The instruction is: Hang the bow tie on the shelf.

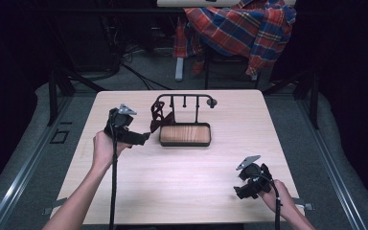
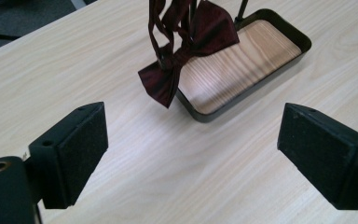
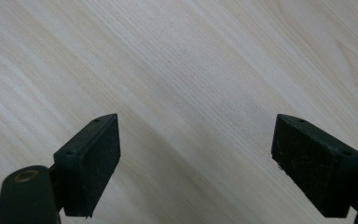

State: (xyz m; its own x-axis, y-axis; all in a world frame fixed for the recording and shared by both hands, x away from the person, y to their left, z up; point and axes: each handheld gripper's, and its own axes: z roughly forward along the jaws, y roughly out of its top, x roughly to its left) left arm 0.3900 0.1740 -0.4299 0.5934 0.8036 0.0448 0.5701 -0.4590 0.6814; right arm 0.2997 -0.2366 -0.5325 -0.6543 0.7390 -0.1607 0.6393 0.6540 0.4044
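Observation:
A dark red bow tie (image 1: 160, 119) hangs from the left end of a black wire rack (image 1: 184, 98) that rises over a black tray with a wooden floor (image 1: 185, 134). In the left gripper view the bow tie (image 2: 186, 44) dangles over the tray's near corner (image 2: 200, 114). My left gripper (image 1: 143, 139) is just left of the bow tie, apart from it, jaws open and empty (image 2: 193, 154). My right gripper (image 1: 239, 191) rests near the table's front right, jaws open over bare wood (image 3: 196, 163).
The light wooden table (image 1: 182, 177) has open room in front of the tray and between the two hands. A plaid shirt (image 1: 242, 26) is draped over a chair beyond the table's far edge. Dark floor and cables surround the table.

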